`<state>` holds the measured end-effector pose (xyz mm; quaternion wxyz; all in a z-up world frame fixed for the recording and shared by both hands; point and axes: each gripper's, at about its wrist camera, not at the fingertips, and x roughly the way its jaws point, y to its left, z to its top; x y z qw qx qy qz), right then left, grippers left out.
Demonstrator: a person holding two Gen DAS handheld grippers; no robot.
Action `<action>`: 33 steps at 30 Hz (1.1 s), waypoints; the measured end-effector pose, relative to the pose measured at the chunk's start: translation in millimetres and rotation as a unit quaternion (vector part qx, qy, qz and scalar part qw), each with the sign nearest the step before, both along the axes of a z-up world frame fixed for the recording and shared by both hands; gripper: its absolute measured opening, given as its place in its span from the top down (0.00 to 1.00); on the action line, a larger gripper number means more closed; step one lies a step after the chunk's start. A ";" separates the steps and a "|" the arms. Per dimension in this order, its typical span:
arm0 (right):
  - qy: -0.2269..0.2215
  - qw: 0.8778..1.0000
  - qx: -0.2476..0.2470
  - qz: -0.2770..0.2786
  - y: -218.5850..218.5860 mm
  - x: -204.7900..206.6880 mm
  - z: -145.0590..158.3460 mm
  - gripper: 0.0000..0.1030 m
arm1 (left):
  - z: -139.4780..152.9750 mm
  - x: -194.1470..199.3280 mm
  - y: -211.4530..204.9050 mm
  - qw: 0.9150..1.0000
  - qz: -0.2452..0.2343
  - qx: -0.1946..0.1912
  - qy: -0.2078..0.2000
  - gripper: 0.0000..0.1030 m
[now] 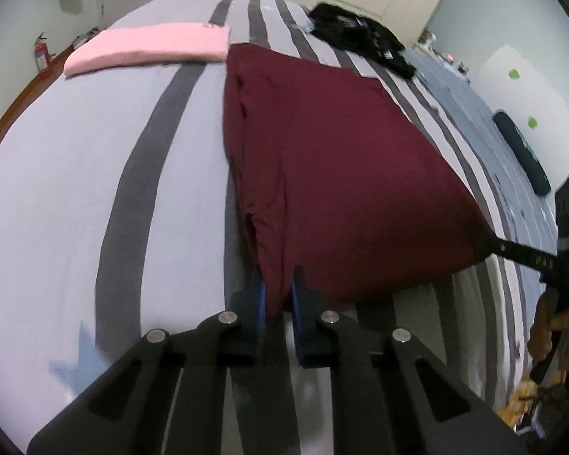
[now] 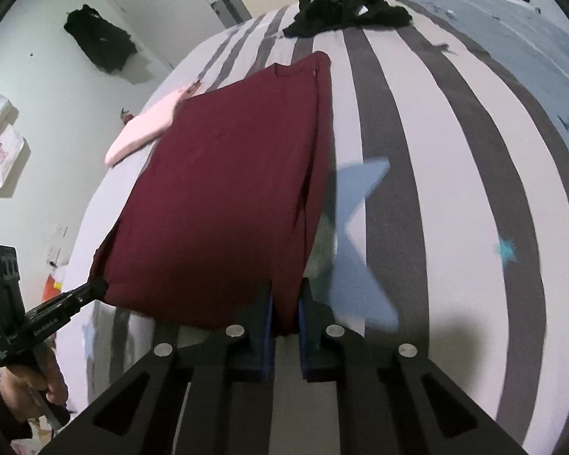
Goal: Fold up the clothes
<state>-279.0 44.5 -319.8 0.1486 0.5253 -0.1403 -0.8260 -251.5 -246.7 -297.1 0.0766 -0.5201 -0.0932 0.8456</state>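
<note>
Across the whole scene spreads a wide bed covered in pale grey fabric with dark grey stripes (image 1: pixel 76 174), its blue star print (image 2: pixel 364 189) showing on the right side in the right wrist view. On the middle of this bed lies the dark maroon cloth garment (image 1: pixel 341 159), partly folded into a long panel that runs from the near edge toward the far end; its near edge is lifted off the cover and stretched between the two tools. Beyond it, at the far end of the bed, sits a crumpled heap of black clothing (image 1: pixel 360 34). To the far left, just beside the maroon garment's far corner, rests a neatly folded pale pink garment (image 1: pixel 148 47). The left gripper (image 1: pixel 278 295) is clenched on the garment's near left corner, with cloth pinched between its blue-padded fingers (image 1: pixel 260 299). The right gripper (image 2: pixel 285 311) likewise grasps the near right corner, maroon fabric bunched between its pads. In the right wrist view, a hand (image 2: pixel 34 386) holds the left tool's handle at the lower left.
</note>
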 end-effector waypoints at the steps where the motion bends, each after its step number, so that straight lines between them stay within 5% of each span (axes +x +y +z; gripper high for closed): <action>1: -0.013 1.000 -0.001 0.002 0.4 10.6 -1.9 0.91 | -2.1 12.7 0.4 1.000 -0.001 -0.003 -0.013 0.91; 6: -0.093 0.996 -0.008 0.003 -1.1 65.6 -29.9 0.91 | -27.3 62.3 -2.3 0.997 0.030 -0.011 -0.076 0.91; 13: -0.092 0.996 -0.008 -0.007 -3.7 62.6 -26.3 0.91 | -11.6 55.8 -5.1 0.996 0.058 -0.010 -0.065 0.92; 18: -0.038 0.999 0.012 0.014 -7.5 65.7 20.0 0.91 | 41.7 49.9 -7.0 0.998 0.058 -0.014 -0.015 0.93; 26: 0.024 1.000 0.003 -0.016 -15.0 -31.7 42.8 0.92 | 100.5 -28.2 -25.8 0.994 0.066 -0.016 0.089 0.93; 33: 0.061 0.997 0.001 -0.039 -23.1 -121.9 51.9 0.92 | 58.5 -137.3 -40.1 0.993 0.052 -0.038 0.094 0.94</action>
